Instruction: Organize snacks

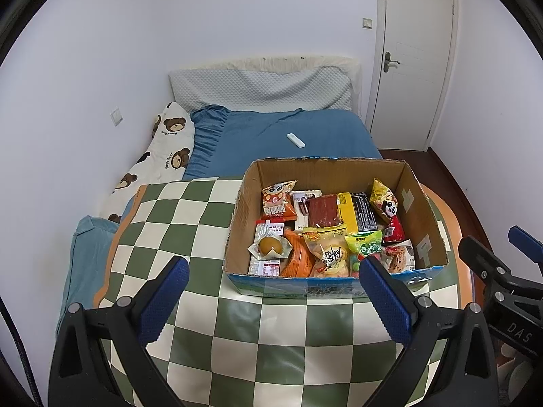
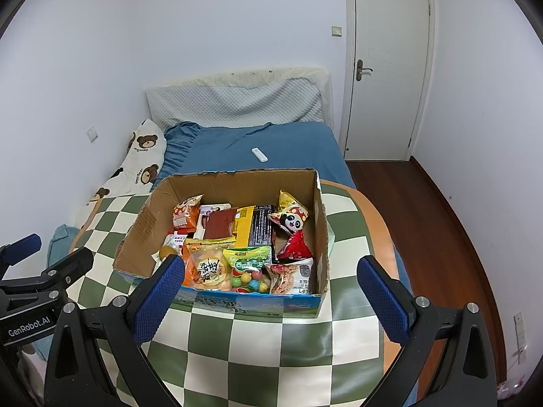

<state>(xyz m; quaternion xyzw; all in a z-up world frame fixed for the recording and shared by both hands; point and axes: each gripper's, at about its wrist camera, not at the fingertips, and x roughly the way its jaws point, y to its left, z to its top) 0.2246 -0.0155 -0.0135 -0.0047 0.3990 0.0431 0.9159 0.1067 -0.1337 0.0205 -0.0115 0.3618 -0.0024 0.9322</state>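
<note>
An open cardboard box point(image 1: 420, 213) point(image 2: 142, 230) stands on a green and cream checked cloth point(image 1: 190, 217) point(image 2: 258, 339). It holds several snack packets: an orange bag point(image 1: 278, 203), a panda packet point(image 1: 385, 203) point(image 2: 292, 218), a green candy bag point(image 1: 364, 242) point(image 2: 247, 259), a wrapped egg point(image 1: 269, 246). My left gripper point(image 1: 273, 291) is open and empty, in front of the box. My right gripper point(image 2: 271, 291) is open and empty, just before the box's front wall. The right gripper also shows at the right edge of the left wrist view point(image 1: 502, 264).
A bed with a blue sheet point(image 1: 288, 129) point(image 2: 271, 142) lies behind the box, with a white remote point(image 1: 296, 140) point(image 2: 259, 154) on it. A bear-print pillow point(image 1: 163, 156) is at the left. A white door point(image 2: 387, 68) and wooden floor point(image 2: 441, 224) are at the right.
</note>
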